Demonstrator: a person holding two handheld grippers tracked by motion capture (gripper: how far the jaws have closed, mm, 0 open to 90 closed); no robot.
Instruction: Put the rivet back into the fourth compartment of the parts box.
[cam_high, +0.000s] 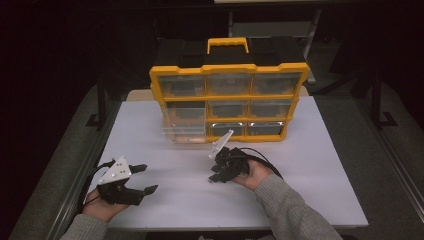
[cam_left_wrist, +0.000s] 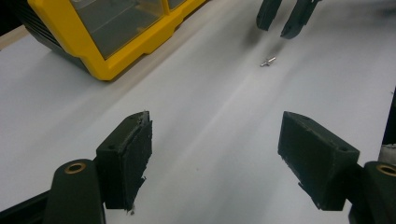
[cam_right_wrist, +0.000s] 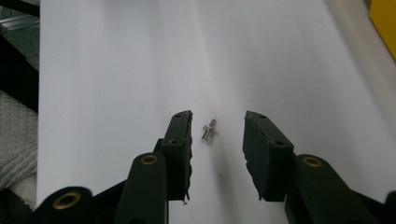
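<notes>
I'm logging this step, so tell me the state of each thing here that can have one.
Small metal screw: lying flat on the white table, between the right gripper's jaws, untouched.
Right gripper: open, jaws either side of the screw.
Left gripper: open wide, holding nothing.
Yellow organizer: upright; its bottom-left clear drawer pulled out.

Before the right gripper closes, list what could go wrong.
1. The small screw lies loose on the smooth white table, nearer one pad of the right gripper; that pad may nudge it and roll it away.
2. It is tiny against the wide pads, so the grip may slip.
</notes>
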